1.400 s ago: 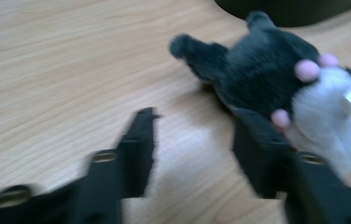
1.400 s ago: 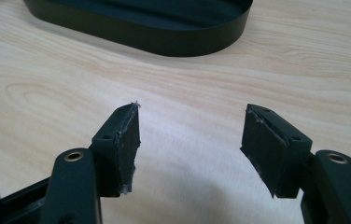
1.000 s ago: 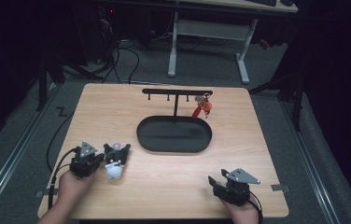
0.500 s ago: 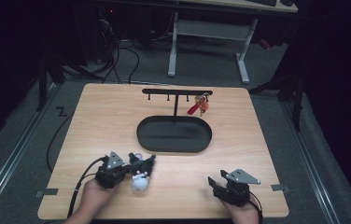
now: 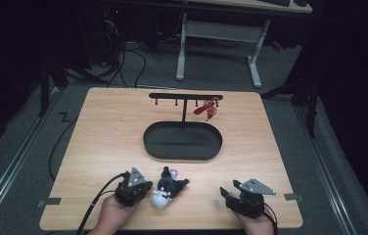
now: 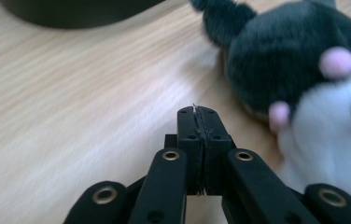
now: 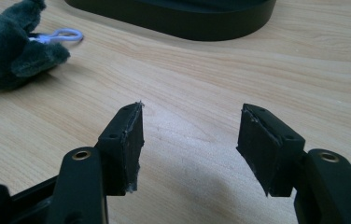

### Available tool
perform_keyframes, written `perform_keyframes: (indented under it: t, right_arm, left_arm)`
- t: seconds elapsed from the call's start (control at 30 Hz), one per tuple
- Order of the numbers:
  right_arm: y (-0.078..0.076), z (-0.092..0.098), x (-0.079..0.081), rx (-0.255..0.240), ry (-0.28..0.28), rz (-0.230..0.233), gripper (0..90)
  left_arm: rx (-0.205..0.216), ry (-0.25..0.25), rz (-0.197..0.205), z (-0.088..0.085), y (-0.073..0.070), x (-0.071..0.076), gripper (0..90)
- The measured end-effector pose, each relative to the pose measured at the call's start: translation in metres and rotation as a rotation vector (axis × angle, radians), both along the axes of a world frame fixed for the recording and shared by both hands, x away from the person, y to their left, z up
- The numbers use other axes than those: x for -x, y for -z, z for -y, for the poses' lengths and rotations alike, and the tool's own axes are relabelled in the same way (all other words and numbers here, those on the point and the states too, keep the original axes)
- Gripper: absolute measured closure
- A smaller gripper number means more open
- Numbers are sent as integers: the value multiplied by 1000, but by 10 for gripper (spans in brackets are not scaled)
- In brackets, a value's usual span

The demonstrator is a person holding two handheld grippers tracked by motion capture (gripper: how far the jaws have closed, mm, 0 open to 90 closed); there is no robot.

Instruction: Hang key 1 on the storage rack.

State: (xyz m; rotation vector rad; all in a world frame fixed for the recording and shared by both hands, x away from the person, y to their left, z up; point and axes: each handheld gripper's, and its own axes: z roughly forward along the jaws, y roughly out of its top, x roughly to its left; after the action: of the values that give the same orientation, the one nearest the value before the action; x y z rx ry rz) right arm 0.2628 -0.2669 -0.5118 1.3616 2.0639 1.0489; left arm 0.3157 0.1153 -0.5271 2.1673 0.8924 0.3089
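Left gripper (image 5: 145,190) has shifted right, jaws together, nudging plush toy (image 5: 167,188).

Dim room around an evenly lit table (image 5: 103,132); close plush toy (image 6: 304,70) blurred, shadows soft
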Motion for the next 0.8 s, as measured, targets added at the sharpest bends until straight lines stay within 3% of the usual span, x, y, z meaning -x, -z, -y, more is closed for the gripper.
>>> perform_keyframes:
  t: [0.07, 0.2, 0.3, 0.37, 0.6, 0.7, 0.8]
  right_arm:
    - [1, 0, -1, -2, 2, -10, 408]
    - [1, -2, -2, -6, 4, -13, 409]
    - [1, -2, -1, -1, 1, -13, 409]
    - [1, -1, -1, -3, 2, -11, 409]
    - [3, 4, -2, -15, 17, -23, 409]
    - [2, 6, -2, -20, 22, -20, 409]
    - [2, 6, -2, -25, 26, -20, 409]
  left_arm:
    - [9, 17, -9, 0, -1, 6, 894]
    - [32, 64, -17, 15, -2, 14, 895]
    - [40, 111, -22, 35, -1, 17, 896]
    - [20, 146, -13, 53, 1, 18, 895]
    - [34, 239, -4, 108, 1, 20, 896]
    - [39, 246, 5, 114, 0, 21, 895]
    - [21, 226, 40, 104, -2, 20, 892]
